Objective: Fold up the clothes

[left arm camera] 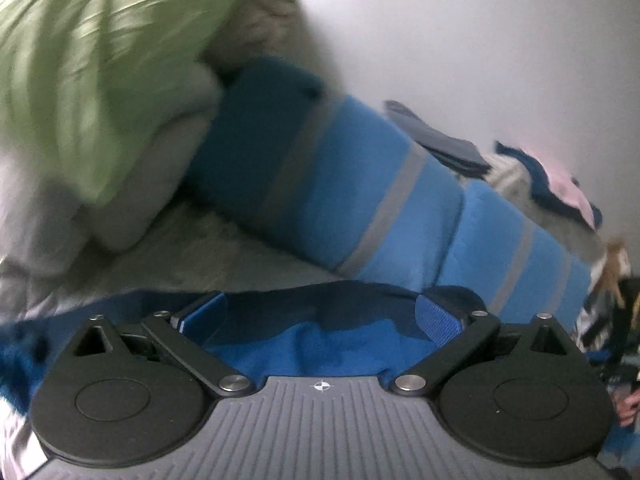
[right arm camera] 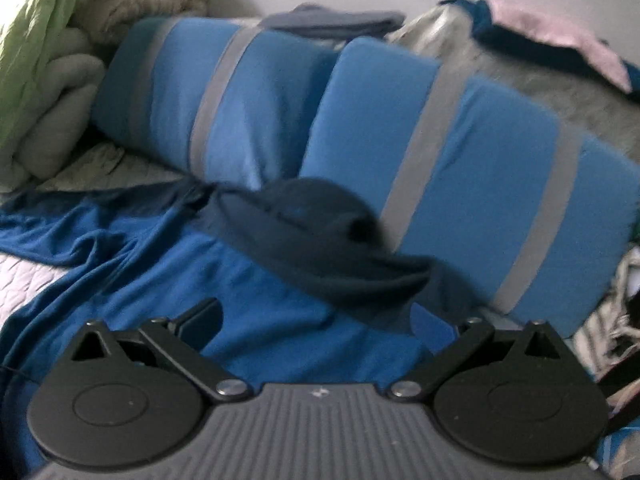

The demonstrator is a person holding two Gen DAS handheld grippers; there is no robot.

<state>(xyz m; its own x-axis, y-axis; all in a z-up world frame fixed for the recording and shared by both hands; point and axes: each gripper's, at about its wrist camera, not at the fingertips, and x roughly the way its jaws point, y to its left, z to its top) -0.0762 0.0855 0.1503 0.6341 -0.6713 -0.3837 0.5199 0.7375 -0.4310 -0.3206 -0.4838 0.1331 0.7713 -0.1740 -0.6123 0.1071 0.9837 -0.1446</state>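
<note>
Bed (right arm camera: pixel 24 280), quilted pale cover, serving as the work surface; it runs along a plain wall (left arm camera: pixel 480 40), so soft goods are banked at the far edge where they cannot slide off. Two blue pillows (right arm camera: pixel 460 152) with grey stripes lean end to end against that wall. To their left, a rolled beige blanket (right arm camera: pixel 56 92) under a green sheet (left arm camera: pixel 92 60), blurred in the left view. Behind the pillows, a flat grey-blue garment (right arm camera: pixel 340 20) and a pink piece (right arm camera: pixel 560 40) on dark blue cloth lie apart from the work area; whether these are folded cannot be told.

The task's thing, a blue shirt (right arm camera: pixel 160 264), lies on the bed in front of the pillows, rumpled at its left and spreading under both tools. A darker part (right arm camera: pixel 320 240), seemingly its collar or a turned-over flap, is humped up near the right pillow, which suggests cloth lifted or doubled back rather than lying flat.

Left gripper (left arm camera: pixel 320 316): jaws spread wide, the shirt's edge lying loosely between them, not pinched. Right gripper (right arm camera: pixel 316 320): likewise released, jaws wide over the blue cloth, placed low so that an edge could be taken. Both views are motion-blurred. The shirt is neither flat nor squarely folded.
</note>
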